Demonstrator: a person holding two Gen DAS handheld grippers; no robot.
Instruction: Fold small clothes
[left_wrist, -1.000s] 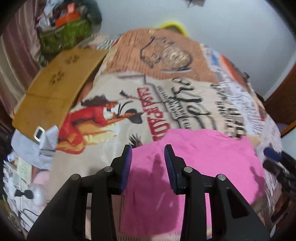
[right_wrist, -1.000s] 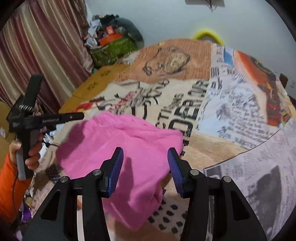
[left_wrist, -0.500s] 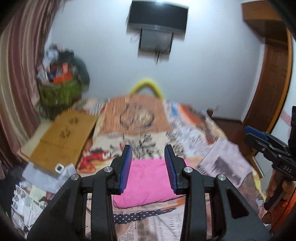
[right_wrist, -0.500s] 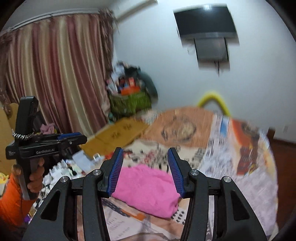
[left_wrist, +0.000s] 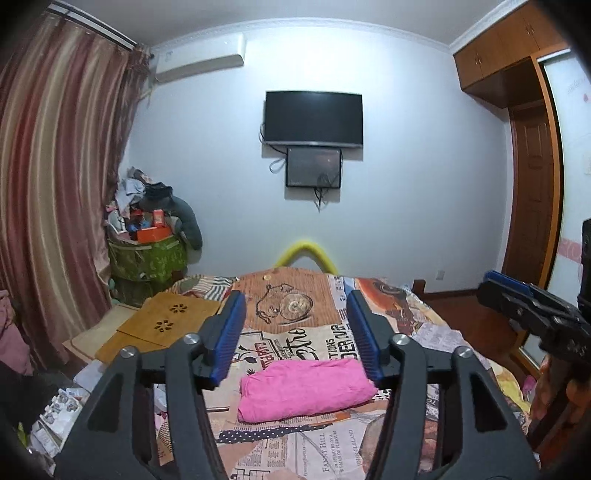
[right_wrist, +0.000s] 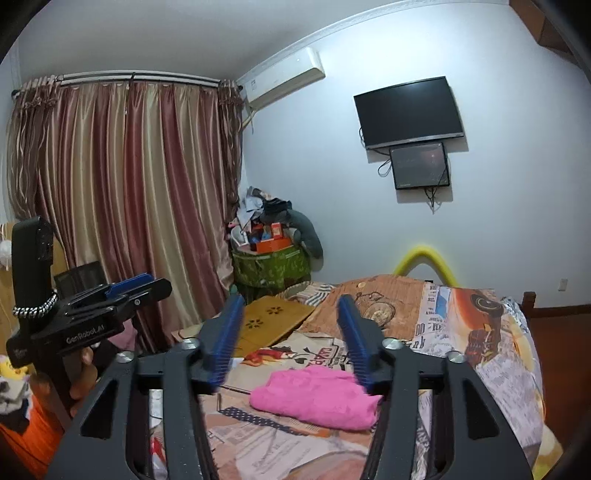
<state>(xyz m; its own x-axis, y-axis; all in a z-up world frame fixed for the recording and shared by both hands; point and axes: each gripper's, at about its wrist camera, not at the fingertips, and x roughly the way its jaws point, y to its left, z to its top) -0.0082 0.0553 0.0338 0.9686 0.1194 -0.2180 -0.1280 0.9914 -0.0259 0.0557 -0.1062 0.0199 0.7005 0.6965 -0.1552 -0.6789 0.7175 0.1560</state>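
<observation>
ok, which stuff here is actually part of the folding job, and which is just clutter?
Job:
pink garment, folded on the bed
left hand-held gripper, open
right hand-held gripper, open

Clutter:
wooden boards
green basket
TV
curtain

A: Right corner of the pink garment (left_wrist: 304, 384) sat behind a left gripper (left_wrist: 295, 341) finger; in the right wrist view, its right edge behind the right gripper (right_wrist: 291, 341).

B: Noted. Bed (left_wrist: 332, 450) cut off at the bottom edge. Small print on the bedcover (right_wrist: 436, 332) unreadable. Right hand (left_wrist: 550, 391) mostly out of frame.
</observation>
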